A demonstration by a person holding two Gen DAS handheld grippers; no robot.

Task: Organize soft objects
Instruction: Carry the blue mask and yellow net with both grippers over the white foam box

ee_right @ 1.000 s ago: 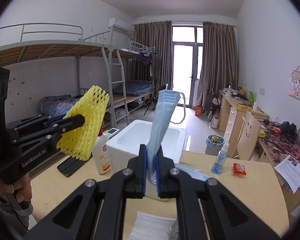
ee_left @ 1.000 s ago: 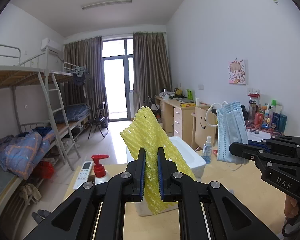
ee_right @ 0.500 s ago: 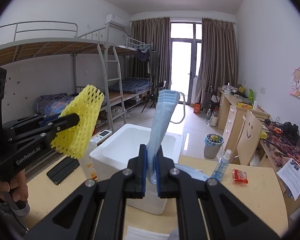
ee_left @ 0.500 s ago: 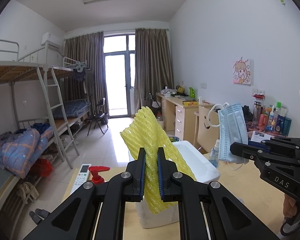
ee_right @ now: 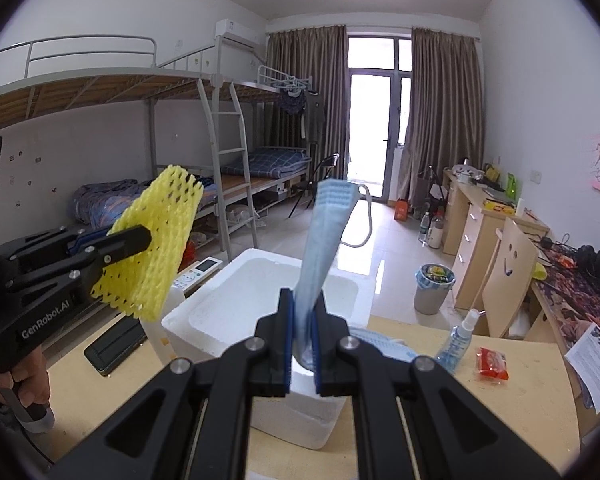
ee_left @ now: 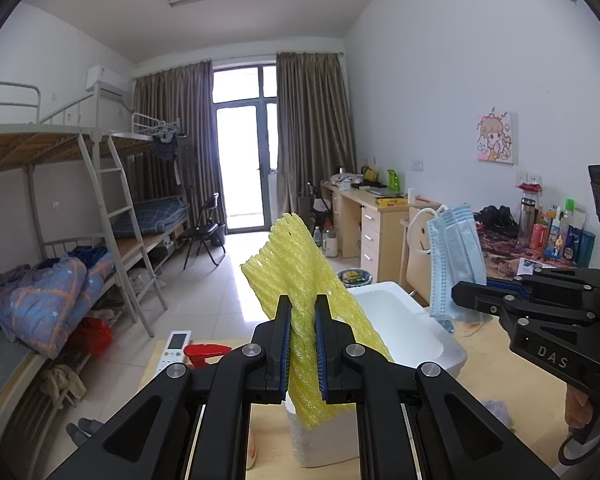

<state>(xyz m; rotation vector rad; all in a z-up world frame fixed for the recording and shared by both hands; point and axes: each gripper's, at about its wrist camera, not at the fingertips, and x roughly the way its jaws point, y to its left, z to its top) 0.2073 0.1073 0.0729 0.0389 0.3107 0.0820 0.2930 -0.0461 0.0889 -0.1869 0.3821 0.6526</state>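
While both grippers pinched soft items, a foam box (ee_right: 260, 312) sat below.
Left gripper (ee_left: 302, 344) clamped yellow net (ee_left: 296, 280) at 12; right gripper (ee_right: 303, 340) clamped blue mask (ee_right: 324, 240) upright.

The open top of the white foam box (ee_right: 260, 308) is clear — nothing lies across its hollow, and the air above it is free. On the box's left side a white pump bottle with a red head (ee_left: 206, 350) stands close beside its wall, with a white remote control (ee_left: 175, 350) and a flat black case (ee_right: 114, 346) beyond, so that flank is crowded. To the right, a pale blue face mask (ee_right: 384, 344) lies against the box, then a small clear spray bottle (ee_right: 458, 342) and a red snack packet (ee_right: 491, 362) — past these the wooden tabletop (ee_right: 512, 420) is bare. A printed paper sheet (ee_right: 594, 360) overhangs the far right edge.
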